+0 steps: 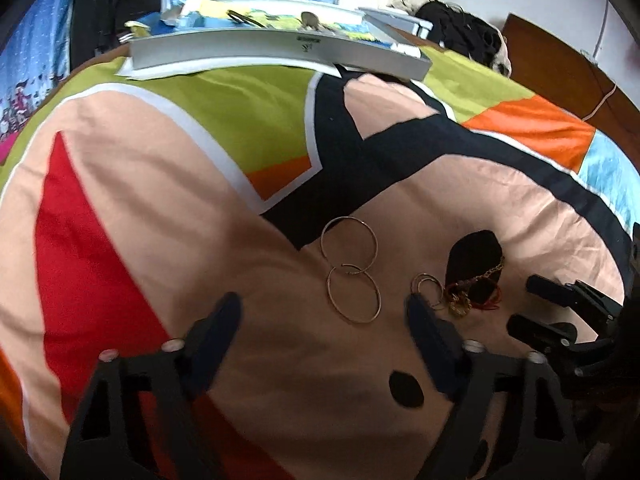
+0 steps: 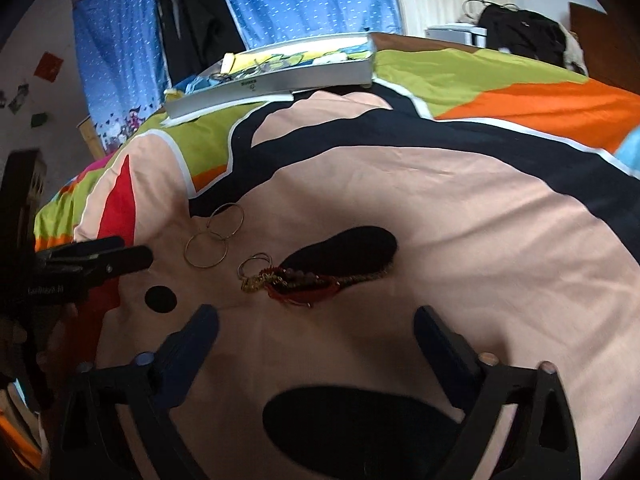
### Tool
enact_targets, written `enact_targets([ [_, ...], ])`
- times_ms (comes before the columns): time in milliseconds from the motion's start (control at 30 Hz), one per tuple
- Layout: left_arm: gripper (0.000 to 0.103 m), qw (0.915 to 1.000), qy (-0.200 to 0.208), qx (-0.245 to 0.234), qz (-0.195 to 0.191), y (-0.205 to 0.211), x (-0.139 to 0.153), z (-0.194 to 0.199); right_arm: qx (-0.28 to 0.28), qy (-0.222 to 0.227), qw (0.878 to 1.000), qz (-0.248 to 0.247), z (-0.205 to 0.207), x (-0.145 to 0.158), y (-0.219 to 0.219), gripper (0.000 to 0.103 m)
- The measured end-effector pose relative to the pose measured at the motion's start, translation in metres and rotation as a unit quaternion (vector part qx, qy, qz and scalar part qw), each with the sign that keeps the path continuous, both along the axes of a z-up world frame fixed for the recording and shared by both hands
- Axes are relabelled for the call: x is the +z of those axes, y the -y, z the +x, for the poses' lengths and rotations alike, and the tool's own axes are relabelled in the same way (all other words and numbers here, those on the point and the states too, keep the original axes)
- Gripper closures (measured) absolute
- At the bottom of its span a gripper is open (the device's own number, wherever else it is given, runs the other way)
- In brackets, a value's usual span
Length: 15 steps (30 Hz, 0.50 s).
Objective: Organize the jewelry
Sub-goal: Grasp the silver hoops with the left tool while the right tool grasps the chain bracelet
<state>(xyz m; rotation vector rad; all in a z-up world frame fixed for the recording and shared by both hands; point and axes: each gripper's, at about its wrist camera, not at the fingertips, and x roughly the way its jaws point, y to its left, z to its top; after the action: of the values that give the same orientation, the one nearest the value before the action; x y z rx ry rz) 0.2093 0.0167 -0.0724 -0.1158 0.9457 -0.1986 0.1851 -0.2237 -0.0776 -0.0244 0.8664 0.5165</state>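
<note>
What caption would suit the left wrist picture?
Open left claw above two large thin gold hoop earrings beside a tangled pile of gold and red jewelry on a colourful bedspread.

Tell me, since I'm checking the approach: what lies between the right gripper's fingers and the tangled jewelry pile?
Only bare peach bedspread separates the right gripper from the tangled red-and-gold jewelry pile, in the right wrist view.

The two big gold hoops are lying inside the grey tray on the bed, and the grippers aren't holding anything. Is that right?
Not quite. The two big gold hoops lie on the bedspread, far from the grey tray; the left wrist view shows it. The rest is right: the left gripper and right gripper hold nothing.
</note>
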Motion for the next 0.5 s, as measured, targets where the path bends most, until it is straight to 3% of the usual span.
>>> enact_targets([
  [133,0.05,0.9996,-0.011,-0.025,0.003,0.006,-0.009,0.011,0.012,-0.015,1.0,-0.001,0.01,-0.012,-0.005,0.034],
  [200,0.051,0.9993,-0.007,-0.035,0.011,0.01,-0.011,0.015,0.013,-0.021,1.0,0.005,0.013,-0.015,-0.005,0.036],
  [367,0.07,0.9983,-0.016,-0.047,0.031,0.019,-0.018,0.026,0.022,-0.026,0.999,0.014,0.017,-0.02,-0.005,0.036],
  [500,0.089,0.997,-0.03,-0.057,0.043,0.025,-0.027,0.027,0.03,-0.028,0.999,0.015,0.021,-0.023,-0.009,0.043],
])
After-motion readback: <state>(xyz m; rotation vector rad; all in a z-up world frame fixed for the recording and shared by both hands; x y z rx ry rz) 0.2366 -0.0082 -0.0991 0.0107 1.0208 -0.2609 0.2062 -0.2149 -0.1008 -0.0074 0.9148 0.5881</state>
